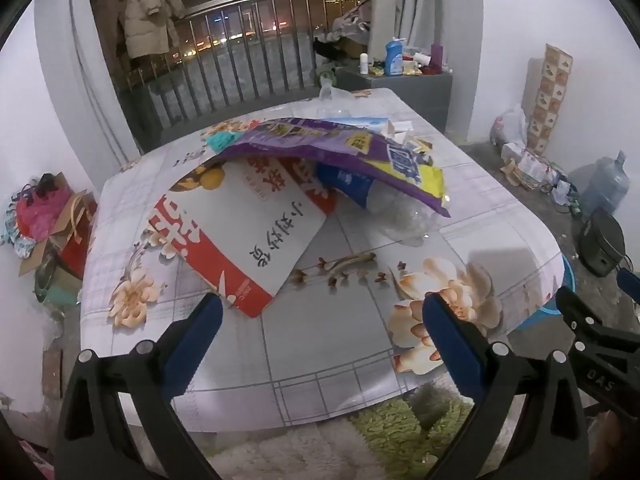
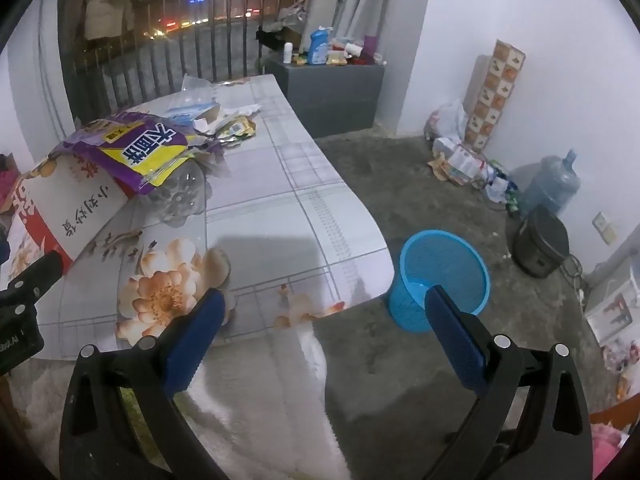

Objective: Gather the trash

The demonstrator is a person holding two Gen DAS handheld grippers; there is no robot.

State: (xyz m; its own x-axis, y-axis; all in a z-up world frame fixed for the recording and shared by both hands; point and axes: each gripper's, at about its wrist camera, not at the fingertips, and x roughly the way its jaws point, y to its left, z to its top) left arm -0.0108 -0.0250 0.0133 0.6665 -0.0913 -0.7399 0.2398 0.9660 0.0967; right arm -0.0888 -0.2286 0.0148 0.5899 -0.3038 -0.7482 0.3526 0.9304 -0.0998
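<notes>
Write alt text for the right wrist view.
The open right gripper hangs over the table's near corner, holding nothing. A blue basket stands on the floor beside the table; a purple bag, clear bottle and wrappers lie farther back.

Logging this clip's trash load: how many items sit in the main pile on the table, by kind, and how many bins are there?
Cardboard box, flattened, red and white: 1
Purple and yellow snack bag: 1
Clear plastic bottle: 1
Blue waste basket: 1
Total: 4
Small wrappers and scraps lie farther back, too jumbled to count.
</notes>
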